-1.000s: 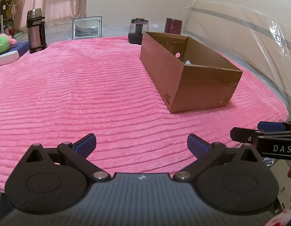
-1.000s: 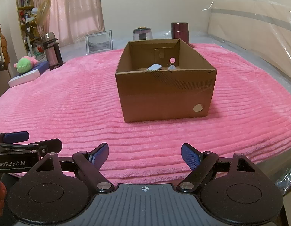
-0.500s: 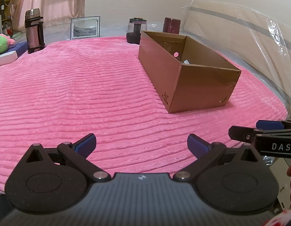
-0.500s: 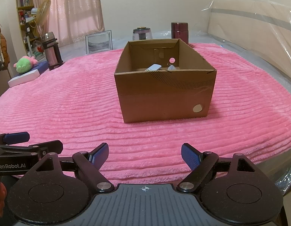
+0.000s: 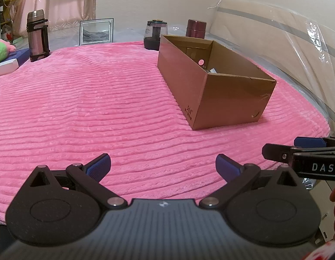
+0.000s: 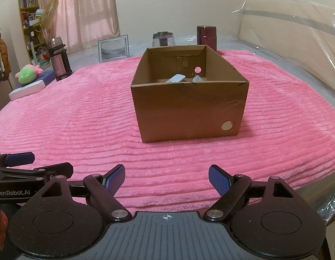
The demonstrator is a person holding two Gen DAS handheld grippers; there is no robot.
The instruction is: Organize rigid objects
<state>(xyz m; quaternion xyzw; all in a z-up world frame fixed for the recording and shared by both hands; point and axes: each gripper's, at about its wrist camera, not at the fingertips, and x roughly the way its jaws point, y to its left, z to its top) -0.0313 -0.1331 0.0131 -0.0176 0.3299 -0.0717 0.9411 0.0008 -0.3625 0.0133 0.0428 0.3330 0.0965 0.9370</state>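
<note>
Left tongs (image 5: 162,164) and right tongs (image 6: 166,178): both sets stand wide open with nothing between their blue pads, poised side by side above the near edge of the pink ribbed blanket (image 6: 80,119). Beyond them, an open cardboard box (image 6: 189,110) rests on the blanket, straight ahead of the right tongs and off to the right of the left tongs. Inside the box, against its far end, lie a white flat object (image 6: 177,78) and a pale grey object (image 6: 197,78); what they are cannot be told. Past the blanket's far edge stand a steel flask (image 5: 37,35), a picture frame (image 5: 96,31), a glass jar with a dark lid (image 5: 155,34) and a maroon canister (image 6: 206,34). A green plush toy (image 6: 28,74) lies at far left.
</note>
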